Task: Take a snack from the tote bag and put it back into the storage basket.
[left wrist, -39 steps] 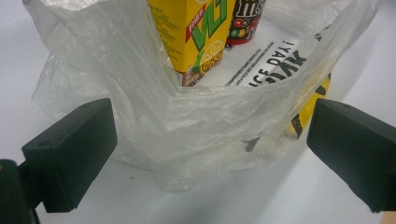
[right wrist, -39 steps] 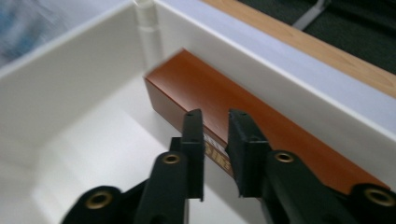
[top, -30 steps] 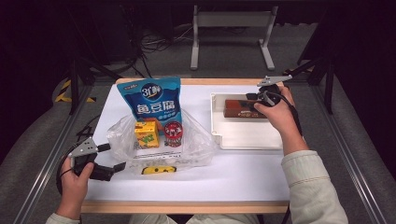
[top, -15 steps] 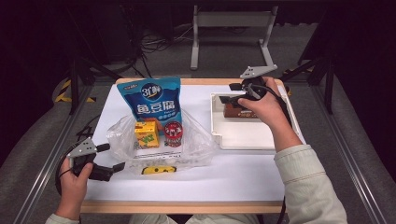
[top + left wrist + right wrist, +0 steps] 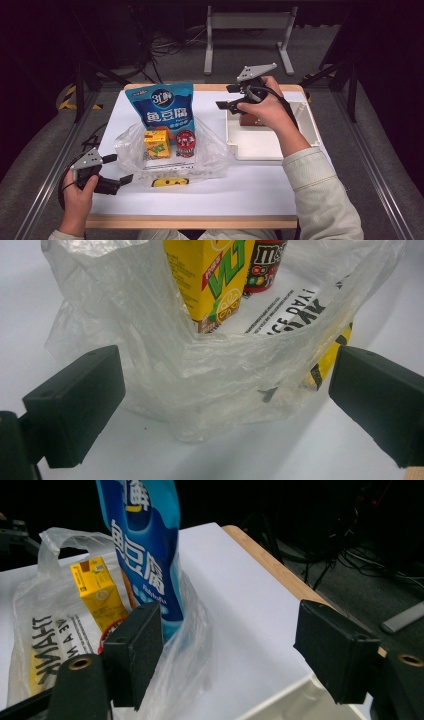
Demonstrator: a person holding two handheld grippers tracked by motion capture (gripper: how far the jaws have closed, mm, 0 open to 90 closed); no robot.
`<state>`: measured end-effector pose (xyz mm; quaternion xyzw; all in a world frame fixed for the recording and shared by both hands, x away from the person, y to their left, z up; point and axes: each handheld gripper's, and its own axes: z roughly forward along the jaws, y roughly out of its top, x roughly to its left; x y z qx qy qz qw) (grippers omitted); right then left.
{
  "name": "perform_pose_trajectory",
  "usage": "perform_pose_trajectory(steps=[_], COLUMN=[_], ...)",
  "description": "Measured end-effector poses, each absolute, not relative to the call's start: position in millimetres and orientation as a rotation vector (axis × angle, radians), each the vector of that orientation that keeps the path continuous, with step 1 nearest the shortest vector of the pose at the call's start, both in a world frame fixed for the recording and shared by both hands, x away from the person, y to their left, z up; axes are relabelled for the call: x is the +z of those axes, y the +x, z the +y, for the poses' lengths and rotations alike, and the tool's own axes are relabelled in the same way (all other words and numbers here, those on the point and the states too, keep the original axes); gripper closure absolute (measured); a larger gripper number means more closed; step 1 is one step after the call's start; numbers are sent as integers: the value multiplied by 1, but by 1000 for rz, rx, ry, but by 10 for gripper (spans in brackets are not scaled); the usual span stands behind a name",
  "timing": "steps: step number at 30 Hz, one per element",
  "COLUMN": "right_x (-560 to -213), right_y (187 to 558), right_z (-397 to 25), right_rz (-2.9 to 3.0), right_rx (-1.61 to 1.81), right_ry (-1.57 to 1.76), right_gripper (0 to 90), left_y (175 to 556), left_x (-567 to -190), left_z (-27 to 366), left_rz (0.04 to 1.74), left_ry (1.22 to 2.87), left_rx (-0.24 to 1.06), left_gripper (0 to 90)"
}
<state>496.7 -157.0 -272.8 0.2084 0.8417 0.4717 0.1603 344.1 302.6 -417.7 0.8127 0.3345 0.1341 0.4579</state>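
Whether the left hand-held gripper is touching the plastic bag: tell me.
Apart. In the left gripper view, the left hand-held gripper has both jaws wide open, with bare white table between each jaw and the plastic bag.

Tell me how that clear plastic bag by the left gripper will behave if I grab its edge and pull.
The plastic bag looks thin and crumpled, so it will likely bunch and stretch rather than hold shape. The yellow carton and red can stand upright inside it, so a pull may tip them. Its film looks slick, so it could slip on the white table.
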Motion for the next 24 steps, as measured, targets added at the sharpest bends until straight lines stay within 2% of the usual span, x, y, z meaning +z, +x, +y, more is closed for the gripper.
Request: perform_pose_trajectory(steps=[24], right_x=[-272], right_y=[518], right_z=[-89], right_rz=[2455], right_rx=[1414], right_ry=[435], right_gripper=[274], left_y=[334], left_x=[-418], left_z=[312], left_rz=[853], left_ry=[1986], left_rx=[349], left_gripper=[21])
